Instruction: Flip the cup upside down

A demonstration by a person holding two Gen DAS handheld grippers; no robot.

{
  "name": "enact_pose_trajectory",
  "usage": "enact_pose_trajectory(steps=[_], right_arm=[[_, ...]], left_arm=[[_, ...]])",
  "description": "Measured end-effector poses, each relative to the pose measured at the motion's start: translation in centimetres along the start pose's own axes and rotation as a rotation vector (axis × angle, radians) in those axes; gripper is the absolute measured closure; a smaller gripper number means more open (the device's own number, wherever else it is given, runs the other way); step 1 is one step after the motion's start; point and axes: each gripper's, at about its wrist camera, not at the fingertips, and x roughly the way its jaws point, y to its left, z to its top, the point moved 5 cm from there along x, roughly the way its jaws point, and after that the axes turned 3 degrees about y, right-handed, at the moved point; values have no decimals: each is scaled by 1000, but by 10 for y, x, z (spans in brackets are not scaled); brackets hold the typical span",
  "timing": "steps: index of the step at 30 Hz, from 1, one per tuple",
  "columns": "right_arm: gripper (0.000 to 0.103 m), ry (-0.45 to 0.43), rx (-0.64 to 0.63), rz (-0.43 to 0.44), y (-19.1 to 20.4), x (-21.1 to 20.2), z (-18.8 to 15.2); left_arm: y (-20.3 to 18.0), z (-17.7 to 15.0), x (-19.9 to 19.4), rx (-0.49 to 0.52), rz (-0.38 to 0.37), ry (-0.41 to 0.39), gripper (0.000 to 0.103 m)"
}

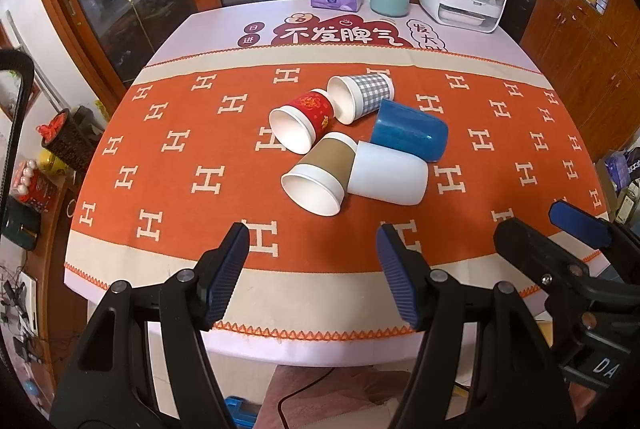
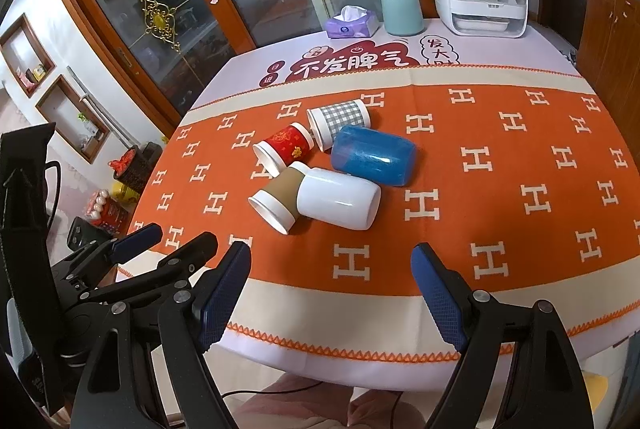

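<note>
On orange cloth [image 1: 168, 165]: five cups [image 1: 384, 175] lying sideways | left tool [image 1: 312, 261], right tool [image 2: 332, 281] both released, empty

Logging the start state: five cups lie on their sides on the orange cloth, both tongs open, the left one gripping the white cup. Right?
Not quite. The left tongs grip nothing, per the left wrist view; the smooth white plastic cup lies untouched. Everything else holds.

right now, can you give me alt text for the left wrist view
Five cups lie on their sides, clustered on an orange H-patterned tablecloth: a red paper cup, a grey checked paper cup, a blue plastic cup, a white plastic cup and a brown-sleeved paper cup. The left hand-held gripper hangs open and empty at the near edge.
</note>
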Motion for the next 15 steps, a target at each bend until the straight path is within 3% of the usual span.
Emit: enact_pose_trajectory(steps=[15], right_arm=[[19, 2, 1, 2, 3, 0, -3]], left_arm=[[3, -2, -1, 0, 2, -2, 40]])
